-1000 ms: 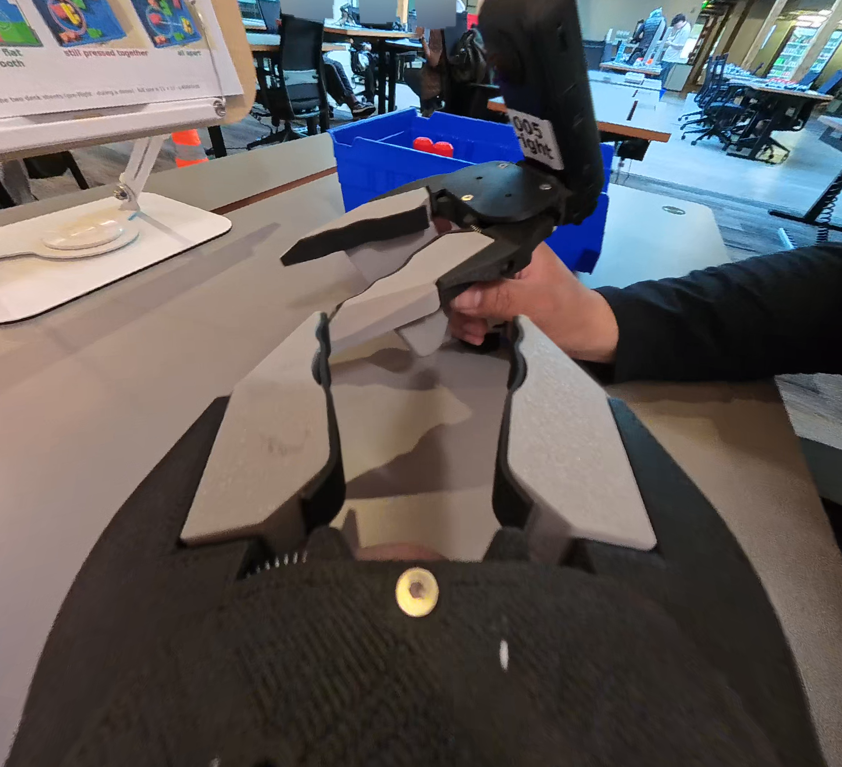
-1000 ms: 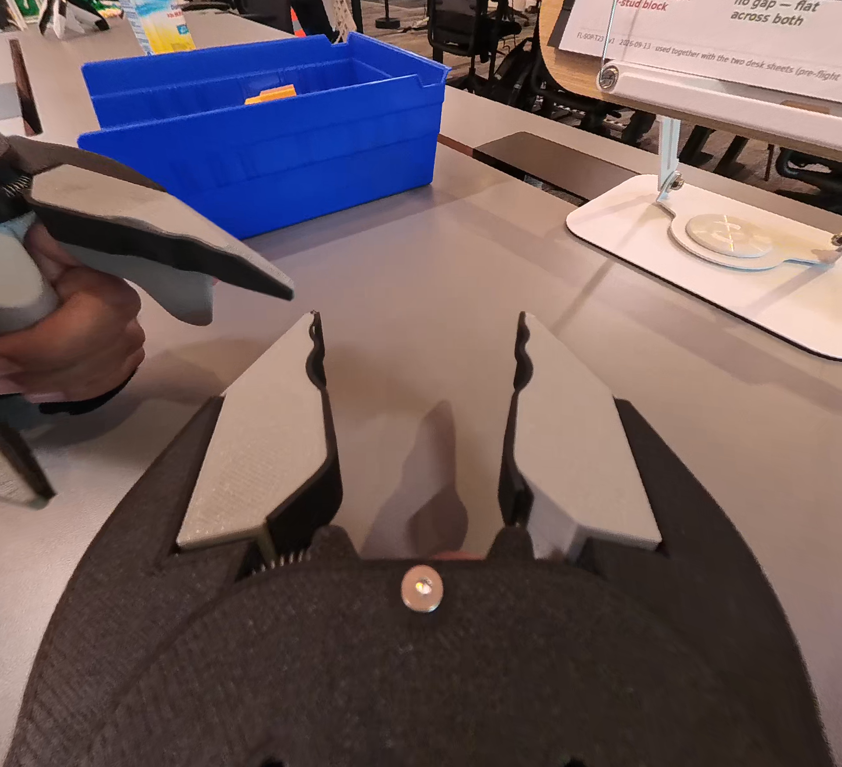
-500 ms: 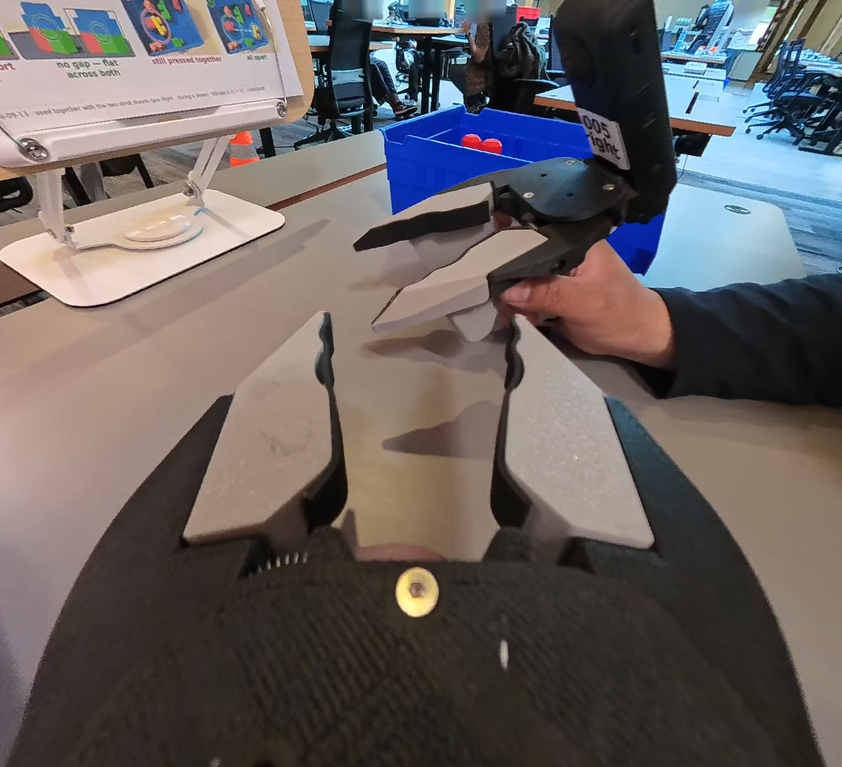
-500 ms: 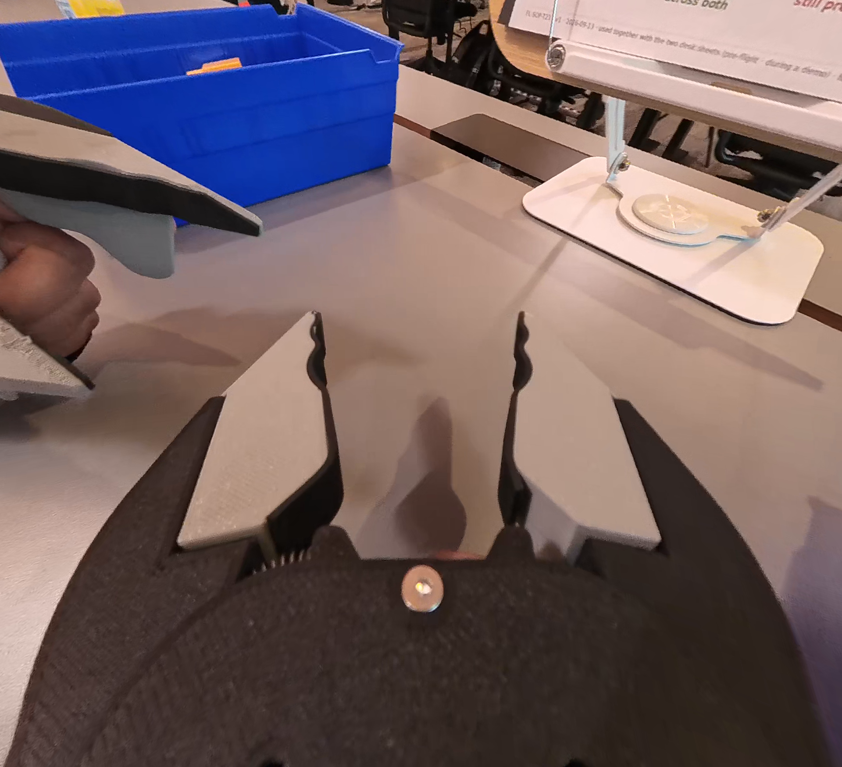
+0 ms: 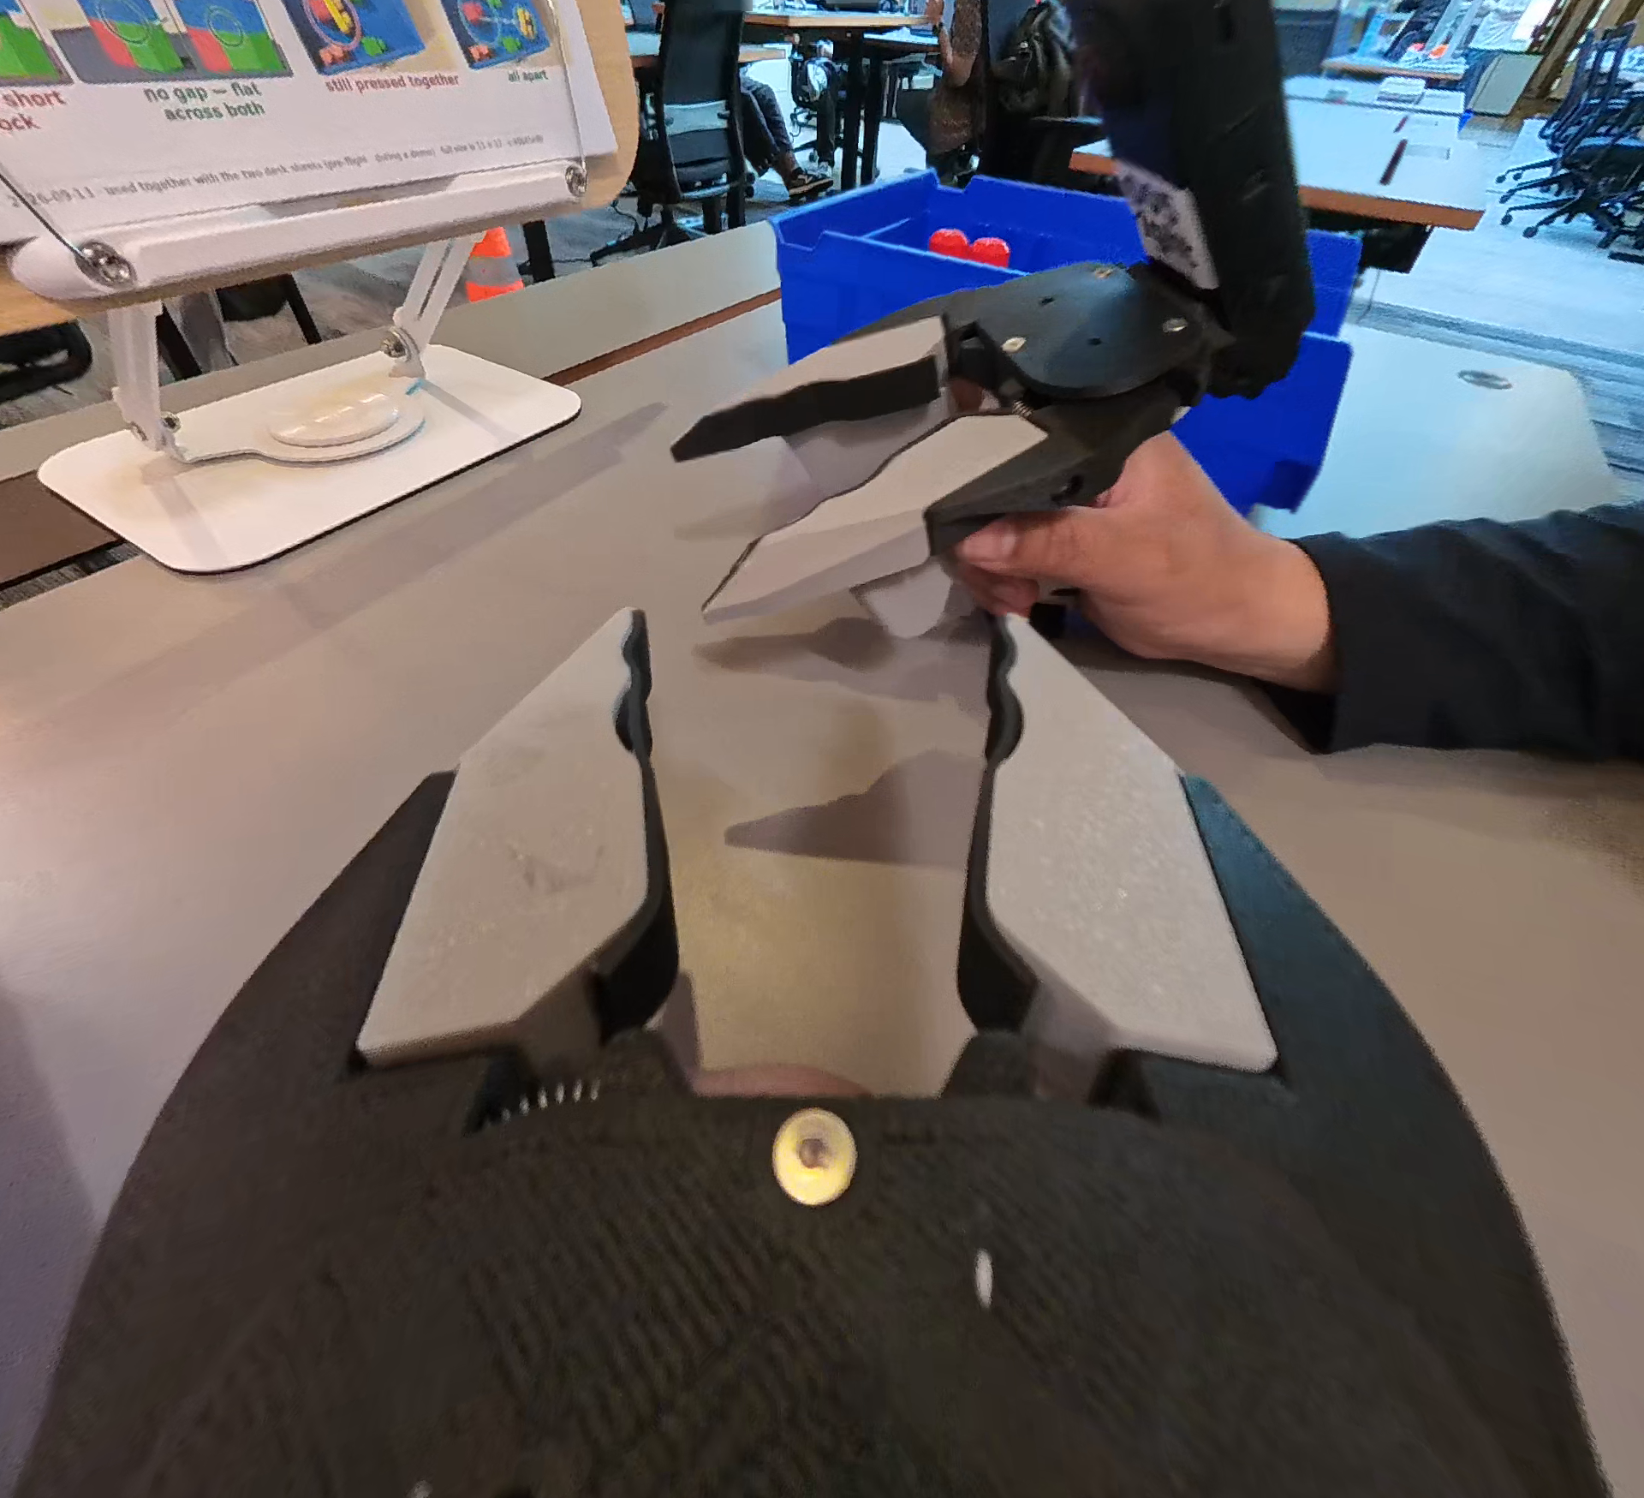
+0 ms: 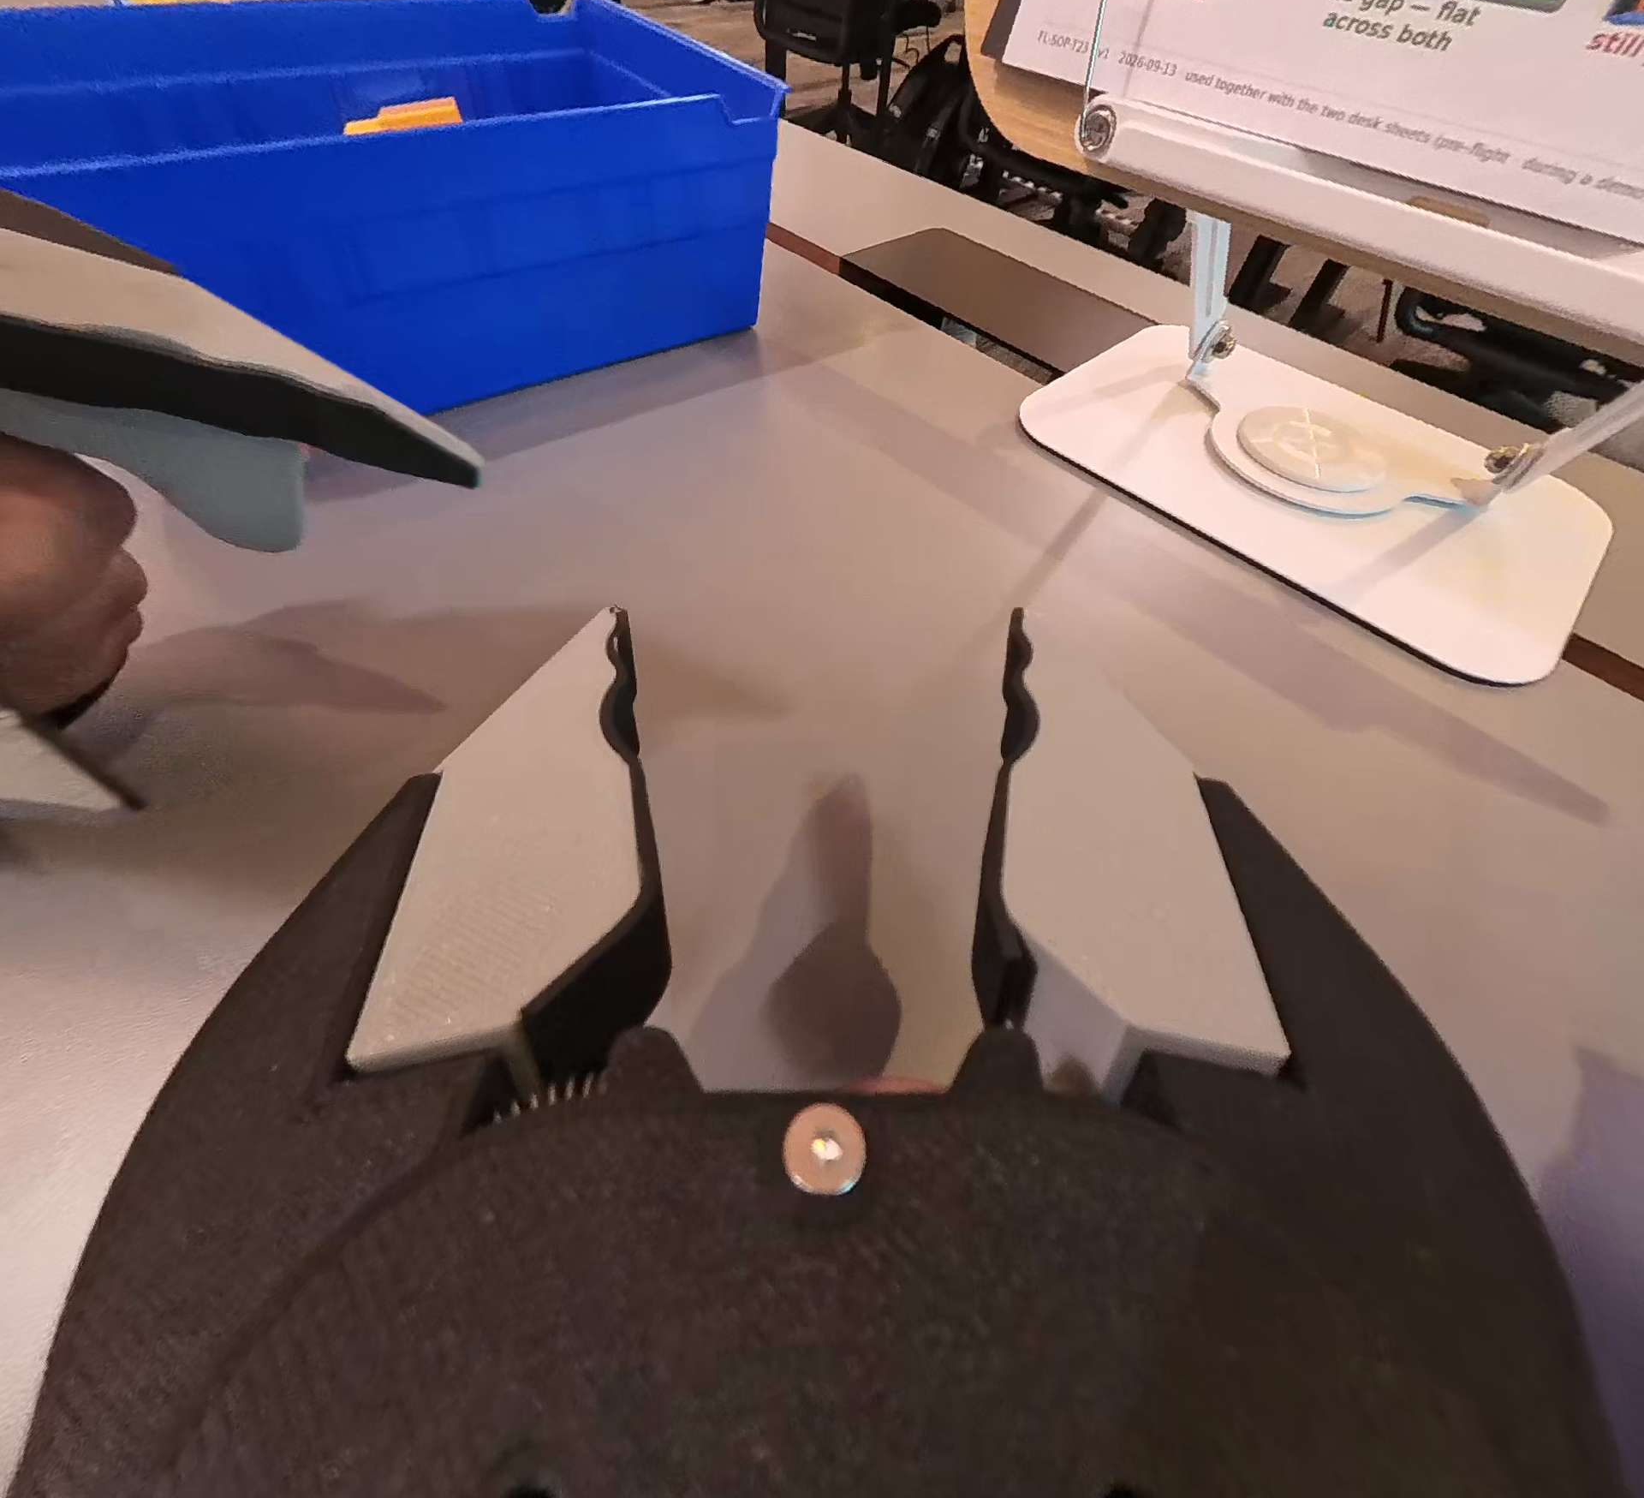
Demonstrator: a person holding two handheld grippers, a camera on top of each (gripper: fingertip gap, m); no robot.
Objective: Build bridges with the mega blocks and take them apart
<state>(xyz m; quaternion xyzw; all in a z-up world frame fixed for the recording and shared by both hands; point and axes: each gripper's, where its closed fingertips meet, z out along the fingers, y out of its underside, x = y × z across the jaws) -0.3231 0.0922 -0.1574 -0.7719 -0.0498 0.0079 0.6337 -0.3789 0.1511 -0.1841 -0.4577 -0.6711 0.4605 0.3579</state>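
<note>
Red blocks (image 5: 968, 245) only leftward; orange (image 6: 405, 114) rightward.

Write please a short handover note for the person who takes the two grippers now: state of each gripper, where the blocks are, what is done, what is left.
Left gripper: open, empty, above the grey table.
Right gripper: open, empty, also over bare table.
Blocks: red ones and an orange-yellow one lie inside the blue bin at the far side of the table; none is out on the table.
Done: no bridge is visible.
Left: probably take blocks from the bin, build the bridges, then take them apart.
</note>
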